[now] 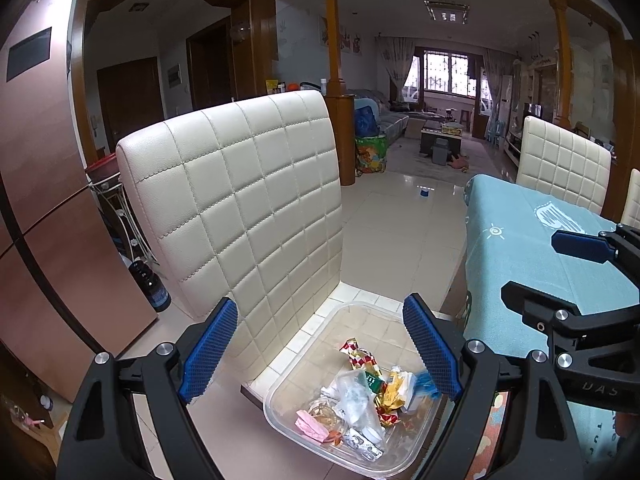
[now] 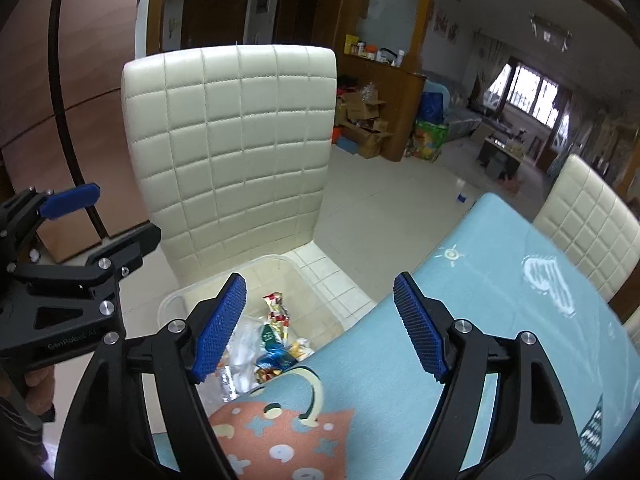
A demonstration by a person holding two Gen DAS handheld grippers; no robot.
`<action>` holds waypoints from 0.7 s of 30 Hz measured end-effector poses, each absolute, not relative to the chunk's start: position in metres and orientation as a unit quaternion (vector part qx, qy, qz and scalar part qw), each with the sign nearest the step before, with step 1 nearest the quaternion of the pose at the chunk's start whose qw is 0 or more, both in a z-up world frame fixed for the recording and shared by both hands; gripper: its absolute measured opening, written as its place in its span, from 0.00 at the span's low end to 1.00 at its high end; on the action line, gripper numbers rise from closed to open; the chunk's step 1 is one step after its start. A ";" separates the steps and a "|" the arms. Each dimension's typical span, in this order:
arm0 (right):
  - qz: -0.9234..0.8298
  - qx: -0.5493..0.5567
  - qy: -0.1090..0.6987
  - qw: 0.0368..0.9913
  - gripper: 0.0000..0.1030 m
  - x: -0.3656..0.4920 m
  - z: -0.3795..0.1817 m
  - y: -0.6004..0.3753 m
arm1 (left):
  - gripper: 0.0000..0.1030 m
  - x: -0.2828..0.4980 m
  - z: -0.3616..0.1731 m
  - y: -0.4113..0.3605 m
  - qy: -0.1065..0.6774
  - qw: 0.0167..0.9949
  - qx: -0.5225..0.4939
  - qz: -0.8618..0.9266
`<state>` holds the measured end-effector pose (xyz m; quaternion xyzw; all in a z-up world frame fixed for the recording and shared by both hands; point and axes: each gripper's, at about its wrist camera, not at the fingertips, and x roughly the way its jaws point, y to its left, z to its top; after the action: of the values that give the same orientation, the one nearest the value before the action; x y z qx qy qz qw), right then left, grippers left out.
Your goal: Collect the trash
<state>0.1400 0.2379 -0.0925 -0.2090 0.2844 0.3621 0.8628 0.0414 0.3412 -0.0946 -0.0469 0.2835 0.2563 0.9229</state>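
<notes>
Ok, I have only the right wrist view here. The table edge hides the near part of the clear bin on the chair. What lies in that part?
Observer: A pink packet lies near the bin's near left corner, beside a crumpled clear cup.
Operator: And is there something on the floor to the left of the chair?
Observer: Yes, a dark bottle stands upright there, close beside the chair.
</notes>
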 end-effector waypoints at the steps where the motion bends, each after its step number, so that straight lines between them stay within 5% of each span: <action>1: 0.360 -0.208 0.287 0.863 0.74 0.141 -0.092 0.237 | 0.80 0.041 -0.094 0.341 0.284 0.923 -0.048 0.256; 6: 0.341 -0.188 0.292 0.874 0.90 0.148 -0.088 0.223 | 0.80 0.042 -0.090 0.336 0.284 0.924 -0.050 0.251; 21: 0.227 -0.142 0.273 0.924 0.96 0.143 -0.057 0.129 | 0.80 0.049 -0.064 0.273 0.268 0.940 -0.053 0.204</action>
<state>0.1429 0.1286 -0.0574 -0.1420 0.2729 0.2266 0.9241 0.0488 0.2735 -0.0641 -0.0529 0.2682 0.2040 0.9400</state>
